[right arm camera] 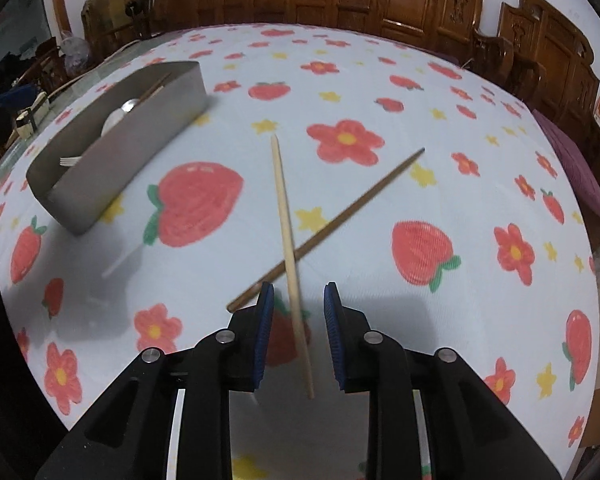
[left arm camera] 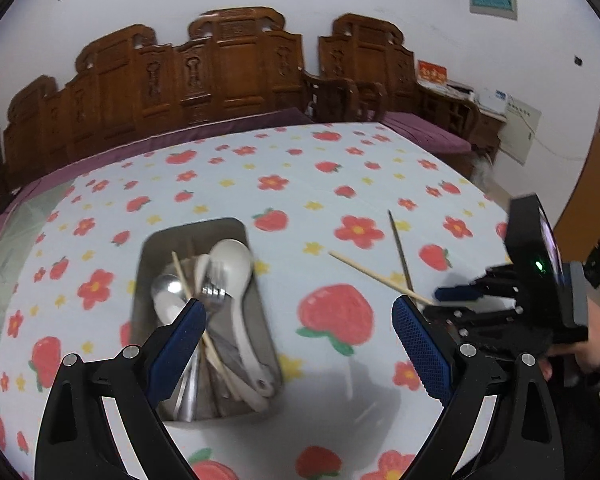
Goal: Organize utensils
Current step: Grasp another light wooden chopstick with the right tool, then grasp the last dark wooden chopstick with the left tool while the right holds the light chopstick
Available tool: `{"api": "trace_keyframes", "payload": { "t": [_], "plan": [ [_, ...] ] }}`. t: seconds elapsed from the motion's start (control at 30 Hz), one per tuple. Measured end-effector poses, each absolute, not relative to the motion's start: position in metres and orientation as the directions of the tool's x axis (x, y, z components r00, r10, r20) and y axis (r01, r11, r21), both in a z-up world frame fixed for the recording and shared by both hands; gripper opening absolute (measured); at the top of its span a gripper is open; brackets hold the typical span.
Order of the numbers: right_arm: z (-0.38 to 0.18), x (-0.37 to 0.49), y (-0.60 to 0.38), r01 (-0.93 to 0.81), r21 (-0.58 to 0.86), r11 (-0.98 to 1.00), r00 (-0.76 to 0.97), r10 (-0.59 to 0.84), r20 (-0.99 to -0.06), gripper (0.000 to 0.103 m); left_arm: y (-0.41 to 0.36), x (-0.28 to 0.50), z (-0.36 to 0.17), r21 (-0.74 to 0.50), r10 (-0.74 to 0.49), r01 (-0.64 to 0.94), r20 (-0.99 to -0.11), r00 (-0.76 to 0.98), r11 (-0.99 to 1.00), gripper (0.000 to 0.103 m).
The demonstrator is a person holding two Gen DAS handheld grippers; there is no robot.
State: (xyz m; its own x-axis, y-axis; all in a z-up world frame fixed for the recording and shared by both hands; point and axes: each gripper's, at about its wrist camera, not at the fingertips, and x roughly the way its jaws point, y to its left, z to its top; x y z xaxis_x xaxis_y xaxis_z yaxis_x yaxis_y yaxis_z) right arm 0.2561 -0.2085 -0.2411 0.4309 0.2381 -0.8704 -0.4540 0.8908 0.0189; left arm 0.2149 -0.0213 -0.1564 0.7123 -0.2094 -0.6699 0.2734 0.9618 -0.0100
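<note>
A grey metal tray (left arm camera: 150,246) (right arm camera: 140,140) holds white spoons (left arm camera: 232,260), a metal spoon (left arm camera: 166,290), a fork (left arm camera: 214,292) and a pale chopstick. Two loose chopsticks lie crossed on the cloth: a light one (left arm camera: 376,278) (right arm camera: 284,216) over a dark one (left arm camera: 400,248) (right arm camera: 360,204). My left gripper (left arm camera: 298,306) is open wide above the tray's right side, with nothing between its fingers. My right gripper (right arm camera: 299,288) (left arm camera: 440,294) is partly open; the light chopstick runs between its blue pads (right arm camera: 265,320), and gaps show on both sides.
The table wears a white cloth (right arm camera: 440,140) printed with strawberries and flowers. Carved wooden chairs (left arm camera: 236,72) and purple cushions (left arm camera: 424,132) line its far side. A person's hand (left arm camera: 580,344) holds the right gripper at the table's right edge.
</note>
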Motion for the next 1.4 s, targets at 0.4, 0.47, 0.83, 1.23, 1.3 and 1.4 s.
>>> {"api": "trace_keyframes", "payload": {
  "t": [0.4, 0.47, 0.83, 1.23, 1.3, 1.4],
  "plan": [
    [-0.212, 0.245, -0.228, -0.445, 0.036, 0.895, 0.480, 0.272, -0.834, 0.006, -0.062, 0.210, -0.170, 0.046, -0.198, 0.322, -0.704, 0.682, 0.946, 0.091],
    [-0.200, 0.239, -0.237, -0.429, 0.035, 0.903, 0.500, 0.270, -0.823, 0.006, -0.065, 0.212, -0.170, 0.053, -0.193, 0.324, -0.709, 0.679, 0.945, 0.091],
    [-0.164, 0.210, -0.293, -0.352, 0.041, 0.935, 0.571, 0.249, -0.782, 0.006, -0.095, 0.235, -0.182, 0.033, -0.208, 0.345, -0.743, 0.636, 0.938, 0.090],
    [-0.174, 0.218, -0.317, -0.299, 0.075, 0.951, 0.567, 0.240, -0.788, 0.006, -0.140, 0.272, -0.210, -0.008, -0.242, 0.396, -0.802, 0.546, 0.918, 0.072],
    [-0.175, 0.218, -0.319, -0.294, 0.076, 0.953, 0.566, 0.237, -0.789, 0.006, -0.147, 0.278, -0.217, -0.016, -0.247, 0.405, -0.814, 0.525, 0.914, 0.062],
    [-0.174, 0.220, -0.323, -0.282, 0.081, 0.956, 0.573, 0.235, -0.785, 0.006, -0.158, 0.287, -0.227, -0.015, -0.240, 0.410, -0.830, 0.503, 0.912, 0.052]
  ]
}}
